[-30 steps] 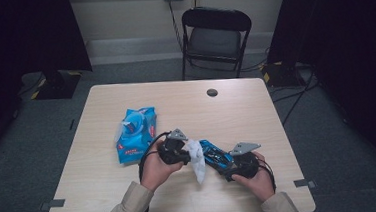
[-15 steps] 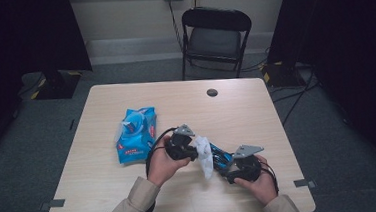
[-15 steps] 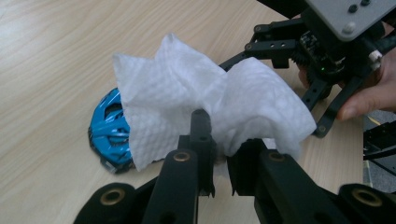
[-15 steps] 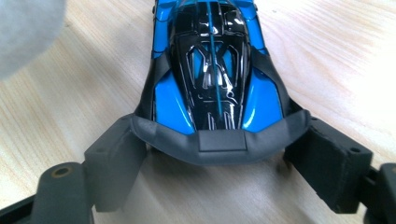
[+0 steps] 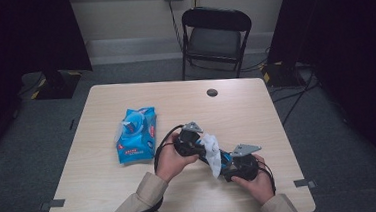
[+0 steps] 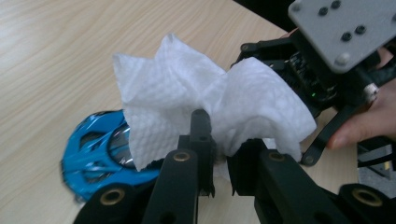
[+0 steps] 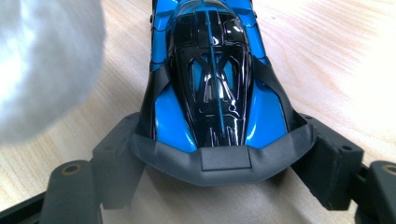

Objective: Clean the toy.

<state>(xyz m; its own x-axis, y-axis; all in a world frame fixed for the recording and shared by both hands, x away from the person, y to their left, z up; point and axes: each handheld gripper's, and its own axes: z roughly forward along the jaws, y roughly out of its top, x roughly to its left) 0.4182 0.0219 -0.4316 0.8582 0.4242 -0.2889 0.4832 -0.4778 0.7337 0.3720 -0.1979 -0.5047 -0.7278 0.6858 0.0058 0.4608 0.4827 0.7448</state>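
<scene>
High view: left hand-held gripper [image 5: 202,144] brings a white wipe [image 5: 211,151] onto the blue toy car [image 5: 223,158], mid-counter [image 5: 107,192] w/ the wipes pack [image 5: 137,134] off to its left. Wiping looks underway; rest of the bodywork prob. left to do. Left jaws nearly closed, pinching the wipe's bunched middle. Right hand-held gripper [image 7: 224,161]: jaws wide, have just been narrowing, clamped round the car's rear end.

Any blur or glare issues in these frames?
Right gripper view: white textured wet wipe is a defocused blob; glare streaks on the glossy blue-and-black toy car. Left gripper view: car's edge smeared, wipe sharp. High view: dark surroundings, evenly lit light wooden table.
</scene>
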